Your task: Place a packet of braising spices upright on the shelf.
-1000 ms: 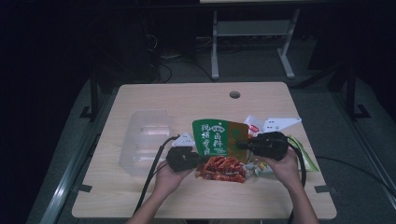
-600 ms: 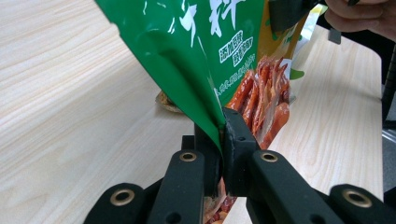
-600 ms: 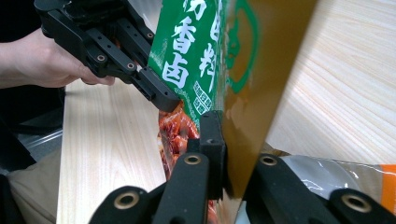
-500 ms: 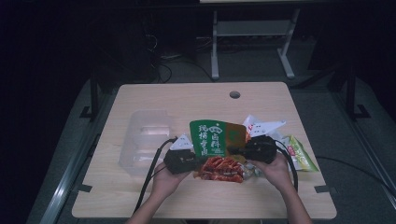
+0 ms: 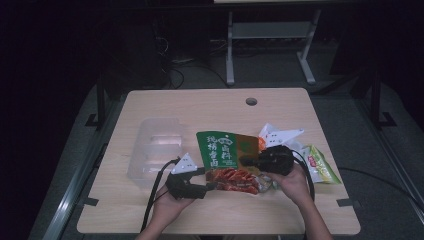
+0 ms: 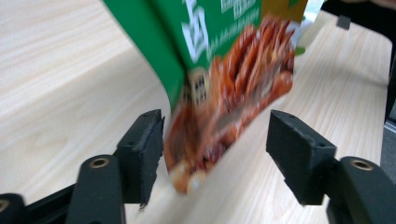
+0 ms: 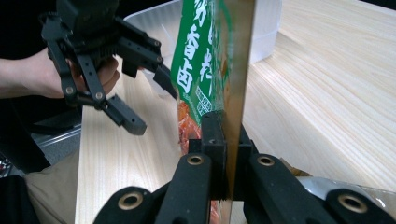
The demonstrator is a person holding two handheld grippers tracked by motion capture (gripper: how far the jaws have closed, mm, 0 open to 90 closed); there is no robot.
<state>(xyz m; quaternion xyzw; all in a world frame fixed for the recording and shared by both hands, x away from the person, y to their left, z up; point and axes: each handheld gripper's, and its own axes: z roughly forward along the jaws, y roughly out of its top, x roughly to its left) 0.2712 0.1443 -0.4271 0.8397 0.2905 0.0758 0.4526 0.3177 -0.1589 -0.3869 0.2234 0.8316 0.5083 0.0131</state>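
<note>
light wood table [image 5: 165, 105] in dark room; right tongs [image 5: 245, 161] clamp snack bag [image 5: 223, 150], left tongs [image 5: 209, 186] just opened around it.

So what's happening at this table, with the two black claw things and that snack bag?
A person sits at a wooden table with a two-jaw gripper in each hand. The right gripper is clamped shut on the edge of a green and red snack packet and holds it up. The left gripper has just been opening: its jaws now stand apart on either side of the packet's lower corner, with the pads off it. A clear plastic container sits to the left, and other snack packets lie to the right.
</note>
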